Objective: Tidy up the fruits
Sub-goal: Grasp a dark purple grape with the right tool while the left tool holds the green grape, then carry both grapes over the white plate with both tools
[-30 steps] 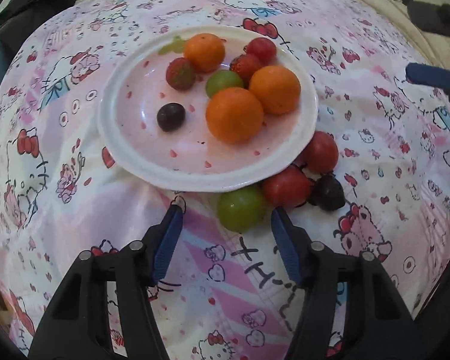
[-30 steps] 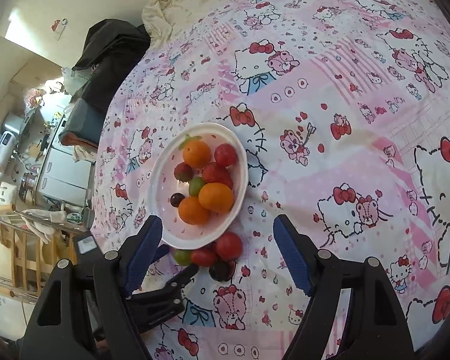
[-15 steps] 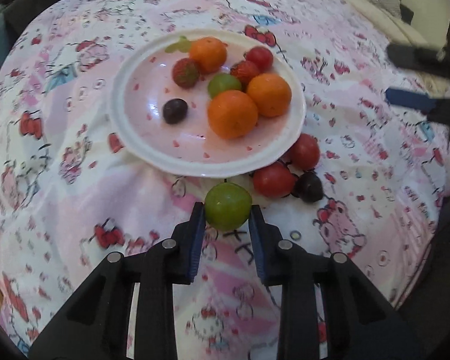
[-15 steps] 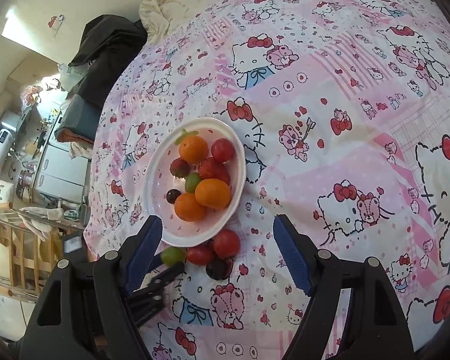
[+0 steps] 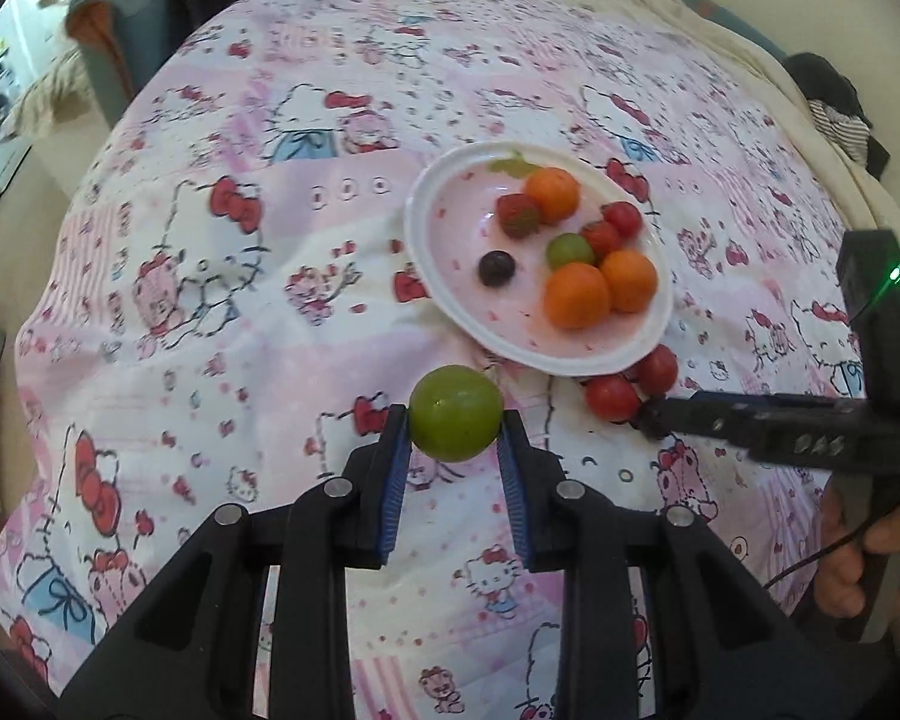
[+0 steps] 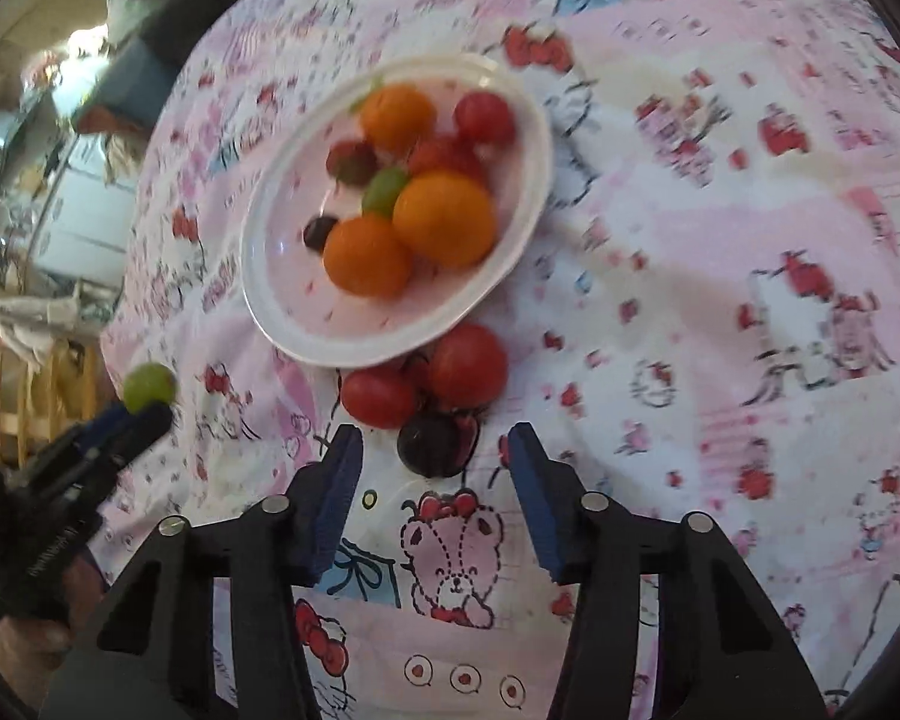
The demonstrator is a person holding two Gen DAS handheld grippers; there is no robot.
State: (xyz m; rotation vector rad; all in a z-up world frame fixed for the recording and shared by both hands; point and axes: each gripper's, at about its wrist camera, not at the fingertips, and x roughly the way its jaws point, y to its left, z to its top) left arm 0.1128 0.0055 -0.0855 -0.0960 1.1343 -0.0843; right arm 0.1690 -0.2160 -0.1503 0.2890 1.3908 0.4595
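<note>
A: What moved?
B: Left gripper [image 5: 455, 420] closed on the green fruit [image 5: 455, 411] and lifted it off the bedsheet [image 5: 210, 312], left of the plate [image 5: 426, 276].
A: Right?
B: Right gripper [image 6: 435, 450] dropped, jaws just narrowed, still spread around the dark fruit [image 6: 432, 445], not touching; angled steeply down.

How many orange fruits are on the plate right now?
3, all on the white plate: one at the far edge, and two touching side by side at the near end. Nothing suggests another hidden beneath them.
</note>
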